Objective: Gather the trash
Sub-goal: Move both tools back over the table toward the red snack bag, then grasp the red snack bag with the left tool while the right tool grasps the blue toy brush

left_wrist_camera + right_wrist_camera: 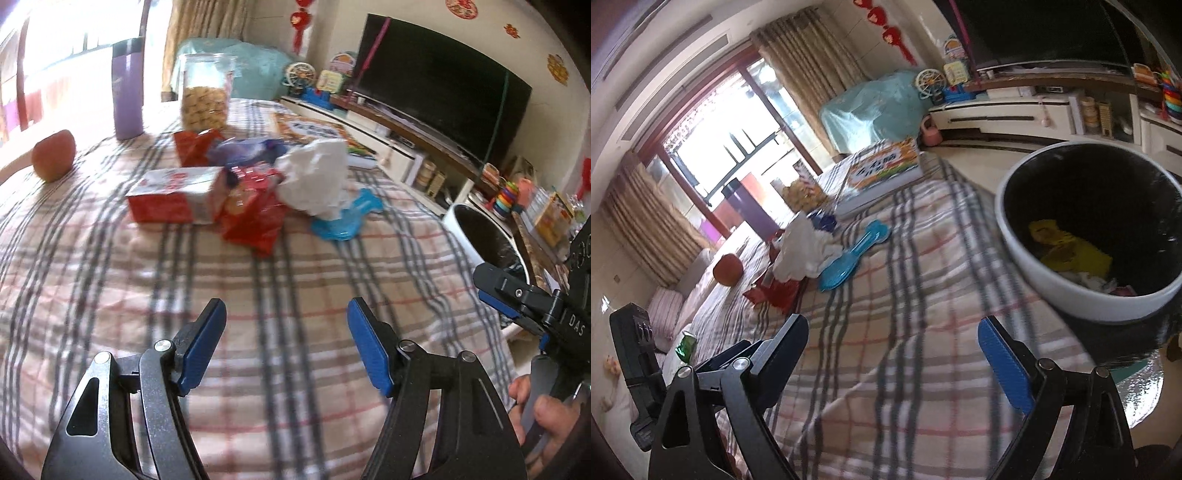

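Observation:
A heap of trash lies on the plaid tablecloth [258,295]: a crumpled white tissue [314,177], red snack wrappers [255,218], a red and white carton [173,194] and a blue plastic piece [343,221]. The tissue [801,247] and blue piece [849,258] also show in the right wrist view. A white bin with a black liner [1089,229] stands off the table's right edge, with yellow trash inside. My left gripper [286,332] is open and empty, short of the heap. My right gripper [894,350] is open and empty, beside the bin.
A purple bottle [127,88], a jar of snacks [205,92] and an apple [53,155] stand at the table's far side. A flat printed box [882,170] lies at the far end. A TV [443,85] on a low cabinet is to the right.

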`<state>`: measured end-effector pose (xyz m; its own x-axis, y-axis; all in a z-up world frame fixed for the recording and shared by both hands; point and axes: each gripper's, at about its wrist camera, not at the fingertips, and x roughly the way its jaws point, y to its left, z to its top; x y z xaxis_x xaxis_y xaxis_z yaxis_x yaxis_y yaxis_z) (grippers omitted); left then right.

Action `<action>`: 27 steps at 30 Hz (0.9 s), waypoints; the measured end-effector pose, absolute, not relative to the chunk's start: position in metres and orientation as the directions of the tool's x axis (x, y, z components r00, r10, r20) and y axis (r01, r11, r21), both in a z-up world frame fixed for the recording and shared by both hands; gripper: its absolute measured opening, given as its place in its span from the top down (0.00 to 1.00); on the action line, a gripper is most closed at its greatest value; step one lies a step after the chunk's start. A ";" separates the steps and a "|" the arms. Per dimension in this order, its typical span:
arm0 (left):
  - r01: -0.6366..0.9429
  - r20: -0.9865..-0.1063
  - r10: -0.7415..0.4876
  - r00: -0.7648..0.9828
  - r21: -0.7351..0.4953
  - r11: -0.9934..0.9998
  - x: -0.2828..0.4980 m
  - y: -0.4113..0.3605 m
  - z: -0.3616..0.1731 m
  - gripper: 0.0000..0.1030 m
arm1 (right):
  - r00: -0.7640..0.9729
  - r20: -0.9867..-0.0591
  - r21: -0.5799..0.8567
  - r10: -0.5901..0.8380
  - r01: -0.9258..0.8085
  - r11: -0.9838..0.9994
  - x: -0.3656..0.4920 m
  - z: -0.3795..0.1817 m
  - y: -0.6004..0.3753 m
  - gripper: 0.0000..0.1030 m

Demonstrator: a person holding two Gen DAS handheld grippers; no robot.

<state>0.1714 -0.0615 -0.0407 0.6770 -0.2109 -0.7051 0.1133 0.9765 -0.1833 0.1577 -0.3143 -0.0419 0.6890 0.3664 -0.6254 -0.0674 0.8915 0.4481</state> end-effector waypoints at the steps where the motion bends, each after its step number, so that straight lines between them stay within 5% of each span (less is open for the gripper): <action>1: 0.106 -0.706 -0.208 0.677 -0.186 0.977 0.172 -0.058 -0.042 0.33 | 0.685 -0.629 0.447 0.369 -0.071 0.892 0.160 -0.044 -0.310 0.08; 20: 0.096 -0.713 -0.164 0.682 -0.136 0.986 0.204 -0.040 -0.045 0.33 | 0.650 -0.649 0.423 0.395 -0.124 0.898 0.199 -0.053 -0.272 0.09; 27: 0.101 -0.704 -0.154 0.693 -0.116 0.988 0.228 -0.036 -0.043 0.39 | 0.616 -0.672 0.423 0.411 -0.136 0.896 0.227 -0.062 -0.258 0.30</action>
